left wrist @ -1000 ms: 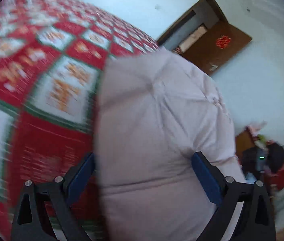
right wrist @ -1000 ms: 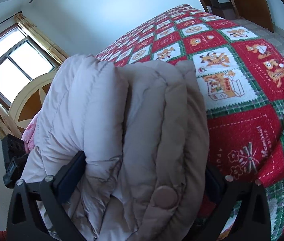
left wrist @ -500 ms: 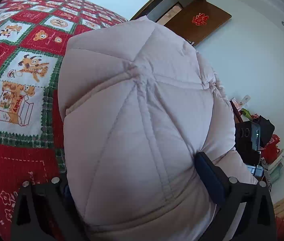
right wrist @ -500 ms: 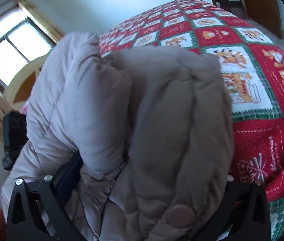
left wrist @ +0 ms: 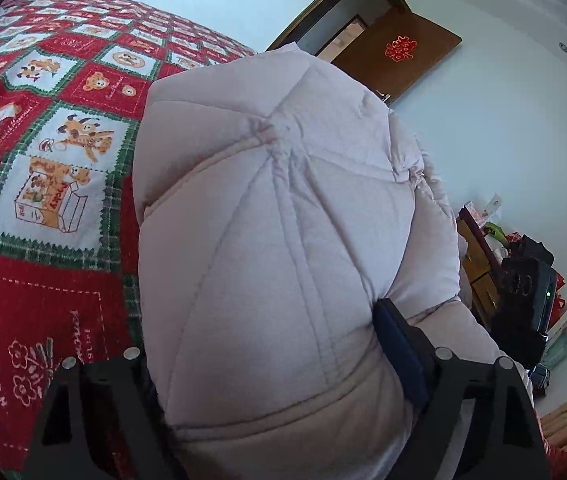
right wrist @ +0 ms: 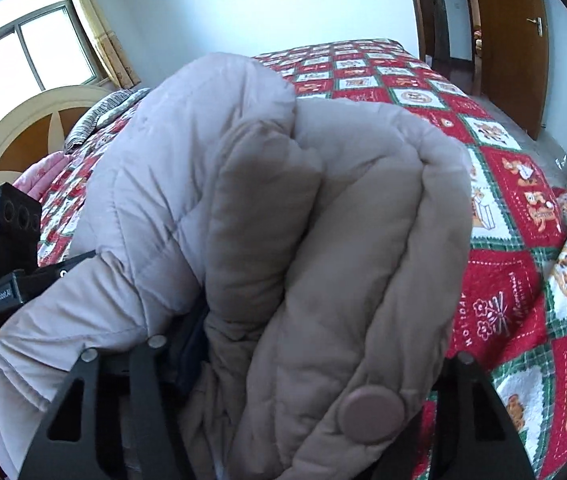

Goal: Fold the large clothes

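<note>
A pale pink-beige quilted puffer coat (left wrist: 275,240) is bunched into a thick folded bundle and held up off the bed. My left gripper (left wrist: 267,344) is shut on one end of it; the coat bulges between the blue pads and hides the left one. My right gripper (right wrist: 315,360) is shut on the other end of the coat (right wrist: 323,220), where folded layers and a round snap button (right wrist: 371,414) show. The left gripper's black body (right wrist: 7,256) shows in the right wrist view, the right gripper's body (left wrist: 523,304) in the left wrist view.
A bed with a red, green and white cartoon patchwork quilt (left wrist: 43,160) lies beneath and beyond the coat. It has a cream and brown headboard (right wrist: 35,128) under a window (right wrist: 23,60). A brown door (right wrist: 511,40) stands at the far end. Cluttered shelves (left wrist: 495,248) are at the right.
Both grippers have risen and tilted with the coat between them. The bundle now sits higher above the quilt, and more of the room shows behind it.
</note>
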